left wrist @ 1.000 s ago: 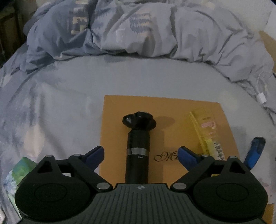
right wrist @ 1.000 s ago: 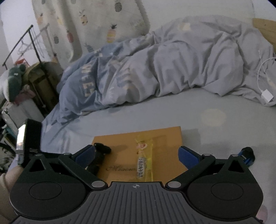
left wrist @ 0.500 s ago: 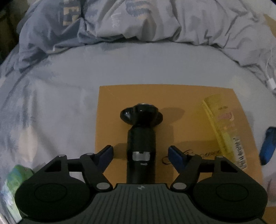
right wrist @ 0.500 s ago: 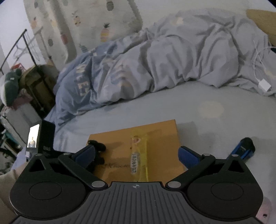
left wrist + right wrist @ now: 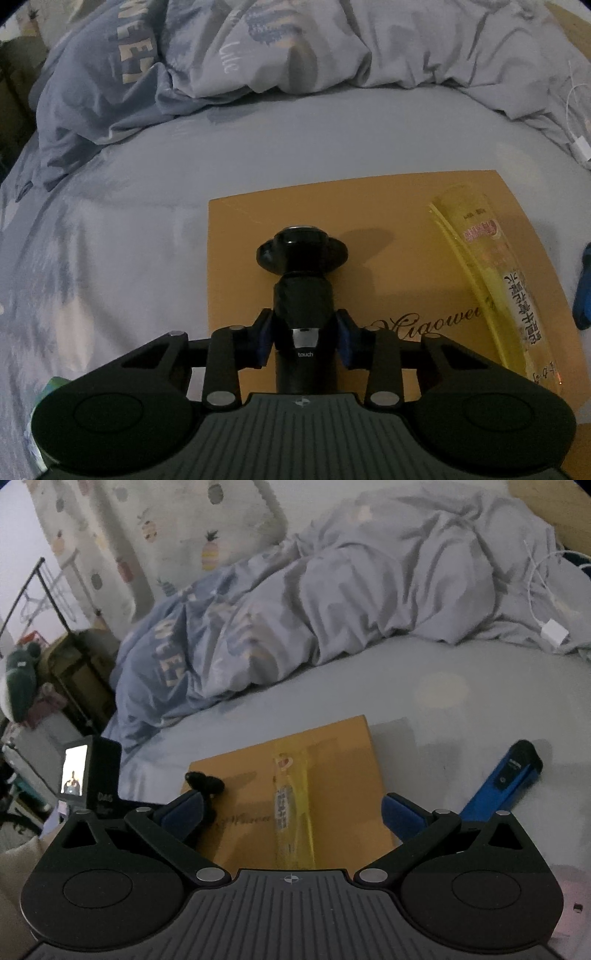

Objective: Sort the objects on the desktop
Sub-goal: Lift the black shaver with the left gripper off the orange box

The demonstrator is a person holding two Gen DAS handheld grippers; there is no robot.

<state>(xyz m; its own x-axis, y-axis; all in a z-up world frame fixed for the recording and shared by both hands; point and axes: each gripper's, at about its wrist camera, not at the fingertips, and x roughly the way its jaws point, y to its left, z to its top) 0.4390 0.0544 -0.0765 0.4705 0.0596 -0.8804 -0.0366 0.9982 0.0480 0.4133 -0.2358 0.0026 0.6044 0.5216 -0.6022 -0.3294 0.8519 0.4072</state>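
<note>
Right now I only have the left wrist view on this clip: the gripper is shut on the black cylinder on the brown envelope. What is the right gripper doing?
Observer: The right gripper is open, with nothing between its fingers; it hangs above the yellow packet on the brown envelope.
Operator: There's a blue sliver at my right edge. What is it?
Observer: A blue, flat, bar-shaped device with a dark end, lying on the sheet beside the envelope, not on it.
Operator: Anything off to my left?
Observer: A cluttered corner beside the bed, with a black rack and a pineapple-print curtain behind it.
</note>
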